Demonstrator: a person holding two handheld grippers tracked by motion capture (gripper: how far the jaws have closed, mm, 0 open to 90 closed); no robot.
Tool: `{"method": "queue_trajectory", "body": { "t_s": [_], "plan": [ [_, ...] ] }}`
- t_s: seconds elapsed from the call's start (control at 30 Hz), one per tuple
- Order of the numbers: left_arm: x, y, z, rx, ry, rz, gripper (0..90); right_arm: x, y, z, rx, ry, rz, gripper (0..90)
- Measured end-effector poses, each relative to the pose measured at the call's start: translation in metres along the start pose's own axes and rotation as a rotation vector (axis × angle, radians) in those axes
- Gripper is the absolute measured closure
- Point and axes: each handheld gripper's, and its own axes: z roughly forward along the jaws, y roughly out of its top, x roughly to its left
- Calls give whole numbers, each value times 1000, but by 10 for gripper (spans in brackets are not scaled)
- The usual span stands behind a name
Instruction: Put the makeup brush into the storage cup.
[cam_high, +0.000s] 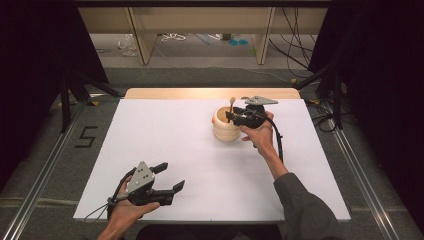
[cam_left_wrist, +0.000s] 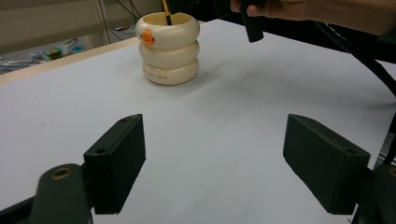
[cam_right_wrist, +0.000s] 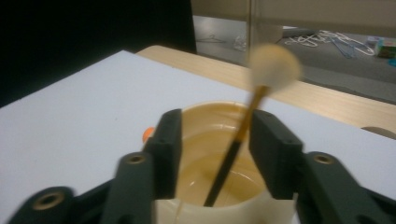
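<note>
Here the left gripper (cam_high: 167, 176) hovers spread wide and empty at the table's near left. At far right, the right gripper (cam_right_wrist: 210, 140) stands half-open astride a brush (cam_right_wrist: 243, 130) leaning in the cream ringed cup (cam_high: 225, 127). Withdrawing carelessly could snag the handle and topple the cup.

cup (cam_high: 226, 126): cream, three stacked rings, small orange mark on top ring, stood upright on far right part of the white table | stick (cam_right_wrist: 233, 151): thin, dark shaft, round pale tip up, stood leaning inside the cup, tip above rim
</note>
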Motion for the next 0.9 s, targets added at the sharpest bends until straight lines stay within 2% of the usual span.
{"method": "queue_trajectory", "body": {
  "t_s": [0.03, 0.1, 0.23, 0.27, 0.3, 0.47, 0.57, 0.6, 0.63, 0.73, 0.9],
  "plan": [
    [1, 0, 0, -5, -2, 7, 210, 0, 1, -1, -4, -3, 28, 452],
    [1, 0, 0, -1, 0, 13, 211, -1, 2, -4, -9, -8, 36, 413],
    [0, 0, 1, -9, -6, -1, 211, -3, 2, -8, -10, -12, 26, 394],
    [1, 0, 1, -9, -5, 3, 211, -2, 3, -9, -5, -11, 40, 387],
    [1, 0, 0, -6, -1, 8, 211, -3, 3, -10, -16, -16, 30, 383],
    [1, 1, 0, -2, 2, 8, 211, -1, 4, -13, -10, -12, 37, 360],
    [1, 1, -1, -3, 3, 10, 210, -1, 5, -15, -13, -16, 29, 338],
    [1, 1, -1, -4, 3, 11, 210, -1, 5, -15, -29, -22, 16, 332],
    [1, 1, -1, -5, 3, 10, 210, 1, 5, -17, -12, -18, 38, 326],
    [1, 1, -1, -7, 2, 10, 210, 1, 5, -21, -19, -37, 21, 303],
    [2, 1, -1, -8, 4, 18, 209, 2, 4, -30, -16, -46, 36, 262]
  ]
}}
